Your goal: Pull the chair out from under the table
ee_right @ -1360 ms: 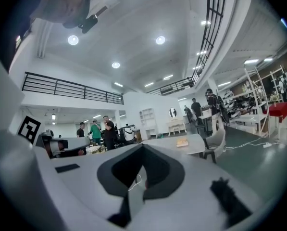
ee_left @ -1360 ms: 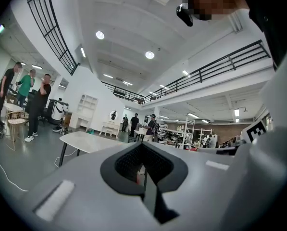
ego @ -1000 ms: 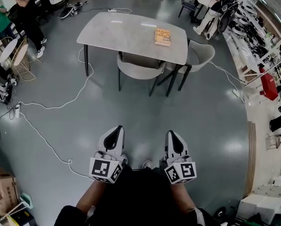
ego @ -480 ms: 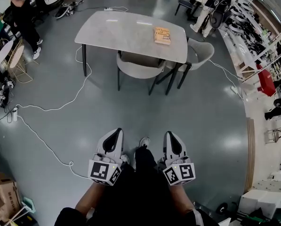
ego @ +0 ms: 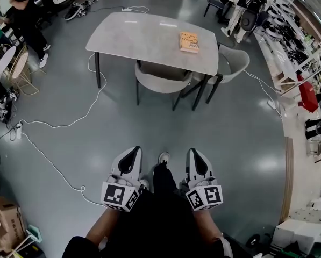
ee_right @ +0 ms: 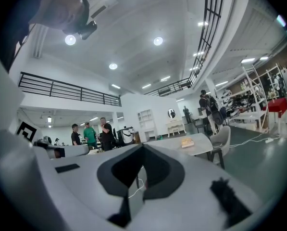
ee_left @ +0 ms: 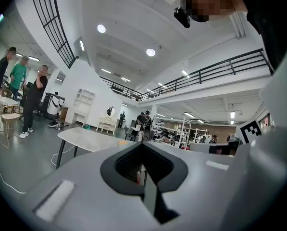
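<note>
A grey table [ego: 144,36] stands far ahead with a yellow book [ego: 189,42] on it. The grey chair [ego: 161,78] is tucked under its near side, with only the backrest and black legs showing. A second grey chair [ego: 234,62] sits at the table's right end. My left gripper [ego: 134,150] and right gripper [ego: 192,151] are side by side low in the head view, both shut and empty, well short of the chair. In the left gripper view the left gripper [ee_left: 143,147] points level at the table [ee_left: 83,138]. In the right gripper view the right gripper [ee_right: 143,149] faces the table [ee_right: 193,142] and book [ee_right: 187,142].
A white cable [ego: 69,121] snakes over the grey floor at the left. People [ego: 25,15] stand at the far left by a wire stool [ego: 19,63]. Shelving [ego: 297,63] lines the right side. A cardboard box [ego: 1,214] sits at the lower left.
The table and chairs have shifted a little in the head view as I step toward them, and a foot now shows between the grippers. Both grippers stay shut.
</note>
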A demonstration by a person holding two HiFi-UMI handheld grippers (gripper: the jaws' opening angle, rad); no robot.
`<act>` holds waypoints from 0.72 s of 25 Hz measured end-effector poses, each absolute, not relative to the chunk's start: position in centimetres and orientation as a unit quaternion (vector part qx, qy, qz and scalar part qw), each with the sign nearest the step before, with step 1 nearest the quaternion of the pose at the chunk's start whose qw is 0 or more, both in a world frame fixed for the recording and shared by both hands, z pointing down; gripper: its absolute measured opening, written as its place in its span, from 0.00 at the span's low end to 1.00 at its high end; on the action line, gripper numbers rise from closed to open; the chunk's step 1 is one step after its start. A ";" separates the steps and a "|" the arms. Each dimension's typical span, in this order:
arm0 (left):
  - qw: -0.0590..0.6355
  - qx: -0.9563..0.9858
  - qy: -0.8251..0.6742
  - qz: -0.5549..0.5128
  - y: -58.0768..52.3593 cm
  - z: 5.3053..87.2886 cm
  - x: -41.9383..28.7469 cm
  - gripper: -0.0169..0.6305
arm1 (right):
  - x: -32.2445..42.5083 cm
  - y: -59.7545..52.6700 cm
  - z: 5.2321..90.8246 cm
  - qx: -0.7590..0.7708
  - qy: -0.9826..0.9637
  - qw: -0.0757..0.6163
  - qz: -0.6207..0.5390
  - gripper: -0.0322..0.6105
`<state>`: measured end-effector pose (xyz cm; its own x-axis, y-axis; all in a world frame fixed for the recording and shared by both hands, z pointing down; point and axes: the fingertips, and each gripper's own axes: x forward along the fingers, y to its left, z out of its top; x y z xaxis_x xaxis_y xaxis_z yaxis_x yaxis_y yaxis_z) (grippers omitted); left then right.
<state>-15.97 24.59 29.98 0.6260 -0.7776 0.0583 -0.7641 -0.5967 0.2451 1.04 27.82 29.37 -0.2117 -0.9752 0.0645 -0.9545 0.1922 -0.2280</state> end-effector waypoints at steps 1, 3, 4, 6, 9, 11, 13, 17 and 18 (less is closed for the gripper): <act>0.124 0.892 -0.433 -0.028 24.0 29.9 -15.7 0.04 | 1.3 27.3 29.4 -0.625 0.772 0.047 -0.110 0.07; 0.124 0.891 -0.435 -0.028 22.8 29.9 -14.9 0.04 | 1.9 26.2 29.6 -0.621 0.774 0.045 -0.112 0.07; 0.125 0.890 -0.437 -0.028 22.2 30.0 -14.5 0.04 | 2.3 25.6 29.8 -0.620 0.775 0.045 -0.113 0.07; 0.125 0.888 -0.441 -0.027 21.0 30.1 -13.8 0.04 | 3.1 24.3 30.1 -0.618 0.776 0.046 -0.115 0.07; 0.124 0.888 -0.443 -0.022 19.0 30.2 -13.1 0.04 | 3.7 21.9 29.9 -0.614 0.779 0.048 -0.117 0.07; 0.123 0.886 -0.446 -0.019 17.6 30.1 -12.6 0.04 | 4.2 20.1 29.6 -0.610 0.783 0.050 -0.116 0.07; 0.121 0.886 -0.448 -0.020 16.1 29.9 -11.8 0.04 | 4.8 18.4 29.3 -0.605 0.786 0.054 -0.115 0.07; 0.129 0.887 -0.443 -0.024 13.2 29.7 -10.0 0.04 | 6.0 14.9 29.2 -0.593 0.795 0.057 -0.117 0.07; 0.129 0.887 -0.444 -0.022 12.5 29.8 -9.6 0.04 | 6.3 14.0 29.3 -0.590 0.797 0.057 -0.118 0.07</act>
